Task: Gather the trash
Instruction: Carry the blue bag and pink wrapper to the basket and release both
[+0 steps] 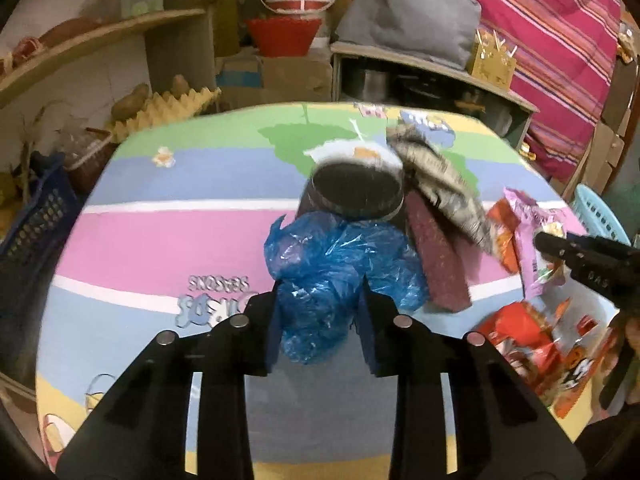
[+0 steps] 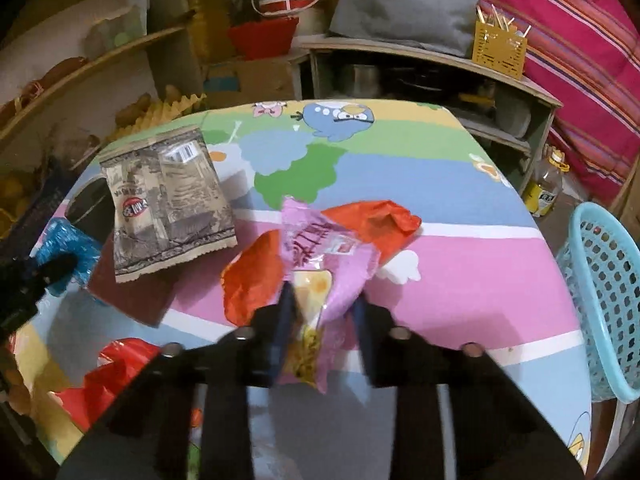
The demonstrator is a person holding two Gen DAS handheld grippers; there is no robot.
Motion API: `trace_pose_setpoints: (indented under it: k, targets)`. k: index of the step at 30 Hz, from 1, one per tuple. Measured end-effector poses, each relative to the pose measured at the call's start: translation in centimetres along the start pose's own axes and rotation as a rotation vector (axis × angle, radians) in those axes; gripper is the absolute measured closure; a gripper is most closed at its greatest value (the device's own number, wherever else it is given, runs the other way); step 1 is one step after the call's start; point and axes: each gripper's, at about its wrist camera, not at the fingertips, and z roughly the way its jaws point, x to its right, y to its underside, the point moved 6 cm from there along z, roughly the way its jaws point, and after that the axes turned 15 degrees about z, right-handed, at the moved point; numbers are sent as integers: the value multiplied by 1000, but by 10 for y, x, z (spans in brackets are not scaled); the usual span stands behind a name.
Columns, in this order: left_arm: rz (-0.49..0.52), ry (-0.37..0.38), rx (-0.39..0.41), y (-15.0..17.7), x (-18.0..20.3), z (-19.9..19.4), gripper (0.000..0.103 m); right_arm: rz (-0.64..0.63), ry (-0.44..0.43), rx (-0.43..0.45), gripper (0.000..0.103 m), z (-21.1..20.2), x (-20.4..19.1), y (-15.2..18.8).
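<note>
A crumpled blue plastic bag (image 1: 332, 256) lies on the colourful cartoon table (image 1: 160, 240), and my left gripper (image 1: 320, 300) is shut on its near end. My right gripper (image 2: 324, 300) is shut on a pink snack wrapper (image 2: 324, 248) that lies over an orange-red wrapper (image 2: 372, 216). A grey-brown snack packet (image 2: 168, 208) rests on a dark red flat block (image 2: 132, 292). More red wrappers (image 2: 112, 364) lie at the near left. In the right wrist view the left gripper's finger (image 2: 60, 264) touches the blue bag (image 2: 76, 240).
A black round container (image 1: 356, 192) stands just behind the blue bag. A light blue mesh basket (image 2: 604, 292) sits off the table's right edge, a dark blue crate (image 1: 36, 220) off its left. Shelves, a bucket and boxes crowd the back.
</note>
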Motion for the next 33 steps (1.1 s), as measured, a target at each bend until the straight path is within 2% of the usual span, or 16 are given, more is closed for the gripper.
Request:
trace_pose_setpoints:
  k: [1,4,11,16,24,33]
  targets:
    - [1,-9,8,-3,0,-4,73,3,-8,9,87,-3,0,-2]
    - [5,-40,49,-16,-1,-26,73,10,-23,32,90,-11,2,-7]
    - [41,-69,151,-54,20,-71,74,25,-34,108,90,-49,20,-23]
    - [68,-55,190,-81,51,-80,74,49,-18,165,90,-81,50,-38]
    - [113,41,232,-123,136,-73,74,112,65,257,90,-138,135,-62]
    - [197,172,264,-160,243,-61,73,194,187,303,90,-185,242,-78]
